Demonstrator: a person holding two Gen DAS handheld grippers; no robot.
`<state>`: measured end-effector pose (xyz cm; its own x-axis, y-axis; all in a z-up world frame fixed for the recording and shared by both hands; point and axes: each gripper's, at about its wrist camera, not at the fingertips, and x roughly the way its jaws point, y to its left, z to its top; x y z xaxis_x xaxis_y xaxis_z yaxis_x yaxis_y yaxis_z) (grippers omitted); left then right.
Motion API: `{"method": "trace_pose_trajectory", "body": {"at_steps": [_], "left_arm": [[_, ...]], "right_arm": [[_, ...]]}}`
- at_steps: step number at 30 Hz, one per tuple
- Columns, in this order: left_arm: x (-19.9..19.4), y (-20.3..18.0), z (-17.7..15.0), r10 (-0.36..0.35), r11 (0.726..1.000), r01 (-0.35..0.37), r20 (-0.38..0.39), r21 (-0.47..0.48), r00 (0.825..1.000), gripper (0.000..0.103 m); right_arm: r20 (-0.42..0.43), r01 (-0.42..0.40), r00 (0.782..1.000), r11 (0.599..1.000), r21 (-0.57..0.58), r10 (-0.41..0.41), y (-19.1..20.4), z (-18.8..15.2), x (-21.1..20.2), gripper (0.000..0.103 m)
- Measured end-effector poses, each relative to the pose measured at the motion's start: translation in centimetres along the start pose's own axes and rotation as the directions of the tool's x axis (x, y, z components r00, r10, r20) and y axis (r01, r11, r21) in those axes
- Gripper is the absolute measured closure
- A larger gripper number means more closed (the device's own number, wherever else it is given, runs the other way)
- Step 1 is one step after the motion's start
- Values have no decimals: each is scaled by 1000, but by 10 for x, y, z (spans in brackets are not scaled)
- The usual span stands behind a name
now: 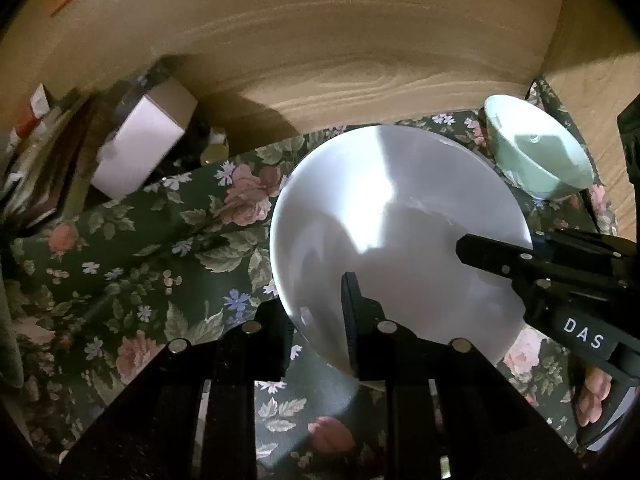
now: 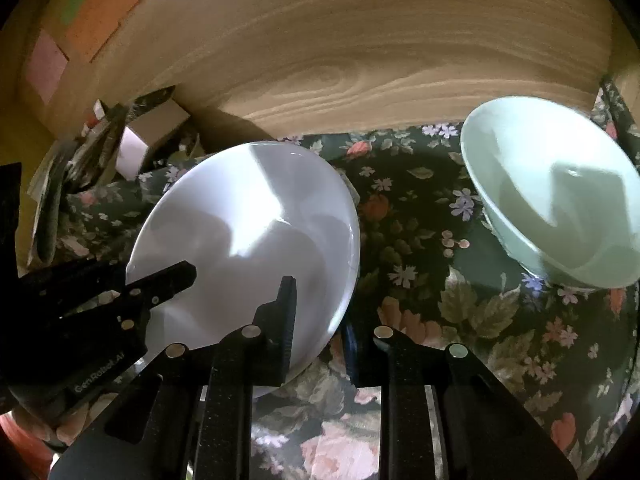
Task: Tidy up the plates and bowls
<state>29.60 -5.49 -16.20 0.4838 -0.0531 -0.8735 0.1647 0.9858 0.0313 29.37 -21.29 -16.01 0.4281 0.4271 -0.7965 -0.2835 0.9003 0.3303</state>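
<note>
Both tongs on white plate rim

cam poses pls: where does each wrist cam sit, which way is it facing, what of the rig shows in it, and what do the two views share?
Left wrist: on the left gripper, looking steeply down along its fingers at the white plate; the right gripper enters from the right.
Right wrist: on the right gripper, looking steeply down at the same plate's rim; the left gripper enters from the left.
Shared: plate, green bowl, floral cloth, wood panel behind.
</note>
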Motion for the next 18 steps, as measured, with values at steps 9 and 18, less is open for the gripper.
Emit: {"method": "trace_pose_trajectory", "body": {"at_steps": [9, 18], "left_arm": [[-43, 2, -6, -15, 1000, 16, 99, -11, 995, 81], [-86, 10, -25, -21, 999, 26, 170, -30, 985, 81]], "right_arm": [[83, -10, 996, 999, -31, 12, 17, -2, -41, 84], [134, -10, 991, 997, -71, 20, 37, -8, -67, 84]]}}
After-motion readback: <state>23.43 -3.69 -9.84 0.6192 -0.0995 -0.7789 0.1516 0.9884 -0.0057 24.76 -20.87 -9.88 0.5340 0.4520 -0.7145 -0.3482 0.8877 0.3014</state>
